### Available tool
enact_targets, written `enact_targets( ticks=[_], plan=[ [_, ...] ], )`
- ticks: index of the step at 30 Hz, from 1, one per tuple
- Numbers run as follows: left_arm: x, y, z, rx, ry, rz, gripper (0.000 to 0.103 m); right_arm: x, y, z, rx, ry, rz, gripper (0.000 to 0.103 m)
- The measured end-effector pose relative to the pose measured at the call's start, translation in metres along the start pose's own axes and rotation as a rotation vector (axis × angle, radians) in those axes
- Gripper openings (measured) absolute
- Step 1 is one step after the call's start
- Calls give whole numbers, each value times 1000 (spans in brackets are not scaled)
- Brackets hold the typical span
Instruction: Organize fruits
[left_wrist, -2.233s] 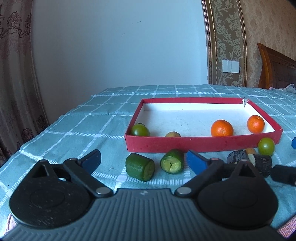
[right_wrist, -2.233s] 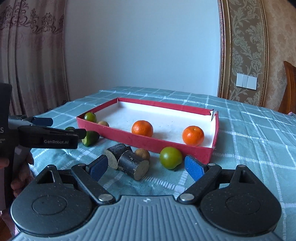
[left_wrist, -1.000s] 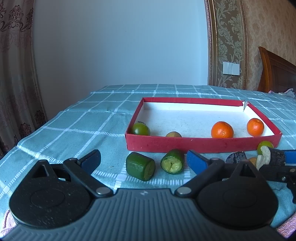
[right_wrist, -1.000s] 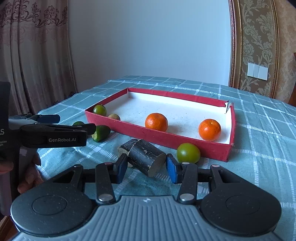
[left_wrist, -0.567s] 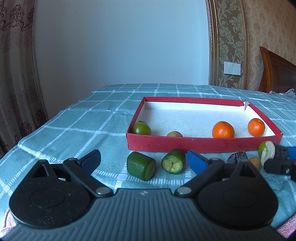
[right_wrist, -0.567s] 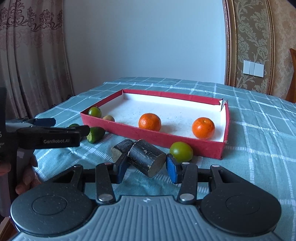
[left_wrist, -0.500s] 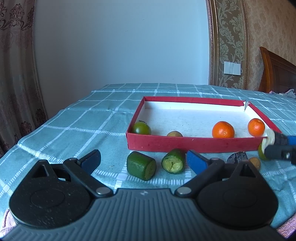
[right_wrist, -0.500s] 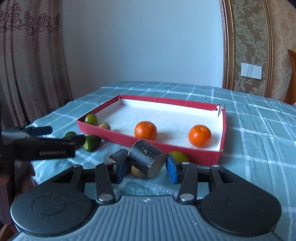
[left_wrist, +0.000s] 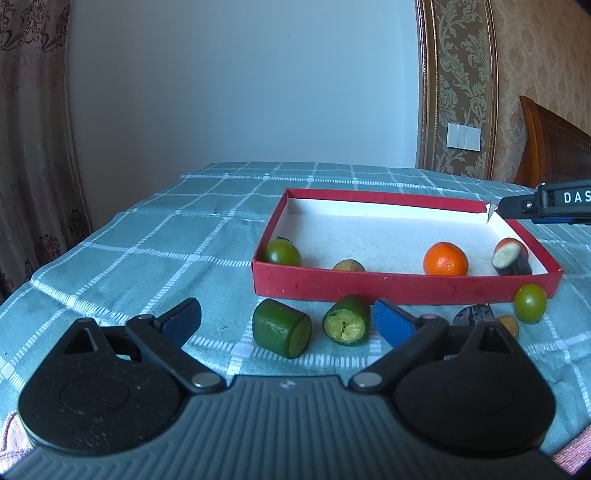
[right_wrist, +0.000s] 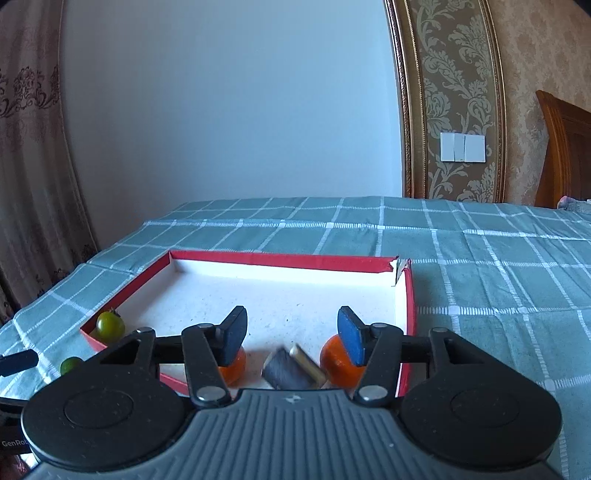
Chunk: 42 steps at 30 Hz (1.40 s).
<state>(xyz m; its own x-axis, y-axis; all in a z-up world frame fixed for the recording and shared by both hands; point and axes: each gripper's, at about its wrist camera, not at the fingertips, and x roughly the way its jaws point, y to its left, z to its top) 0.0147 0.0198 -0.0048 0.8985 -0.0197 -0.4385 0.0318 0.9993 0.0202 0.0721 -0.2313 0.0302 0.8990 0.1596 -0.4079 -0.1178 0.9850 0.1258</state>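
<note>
A red box (left_wrist: 402, 288) with a white floor holds a green fruit (left_wrist: 281, 252), a small brown fruit (left_wrist: 348, 265), an orange (left_wrist: 445, 258) and a dark cut piece (left_wrist: 511, 256) that half hides a second orange. My right gripper (right_wrist: 291, 330) hangs over the box (right_wrist: 280, 260), its jaws opening. The dark piece (right_wrist: 291, 365), blurred, has dropped below them between two oranges (right_wrist: 232, 363) (right_wrist: 338, 363), and no pad touches it. My left gripper (left_wrist: 286, 321) stands open before two green cut pieces (left_wrist: 282, 333) (left_wrist: 347, 325).
In front of the box's right corner lie a green round fruit (left_wrist: 530, 303), another dark piece (left_wrist: 474, 314) and a small brown fruit (left_wrist: 509, 323). A finger of the right gripper (left_wrist: 546, 206) shows above the box's far right corner. Checked teal cloth (left_wrist: 147, 251) covers the table.
The right gripper carried the dark piece up and forward over the box, then let it go; the piece now lies in the box by the right orange. The left gripper stayed put.
</note>
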Motion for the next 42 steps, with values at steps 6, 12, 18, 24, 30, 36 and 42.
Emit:
enact_targets(
  ticks=[6, 12, 18, 24, 30, 36, 42],
  plan=[
    [1, 2, 1, -3, 5, -2, 99, -31, -17, -15, 44, -124, -33, 72],
    [2, 0, 1, 0, 10, 7, 100, -41, -59, -44, 231, -203, -68, 74],
    [1, 5, 1, -20, 3, 11, 103, -41, -75, -45, 307, -220, -72, 74],
    [-10, 10, -1, -24, -54, -39, 103, -37, -74, -43, 282, -228, -59, 74],
    [-22, 8, -4, 93, -102, -49, 103, -25, -85, -40, 323, -203, -47, 74],
    [-24, 8, -4, 183, -124, -77, 95, -26, -88, -41, 351, -203, -45, 74],
    [-17, 19, -7, 168, -84, -103, 80, -28, -87, -41, 345, -209, -46, 74]
  ],
)
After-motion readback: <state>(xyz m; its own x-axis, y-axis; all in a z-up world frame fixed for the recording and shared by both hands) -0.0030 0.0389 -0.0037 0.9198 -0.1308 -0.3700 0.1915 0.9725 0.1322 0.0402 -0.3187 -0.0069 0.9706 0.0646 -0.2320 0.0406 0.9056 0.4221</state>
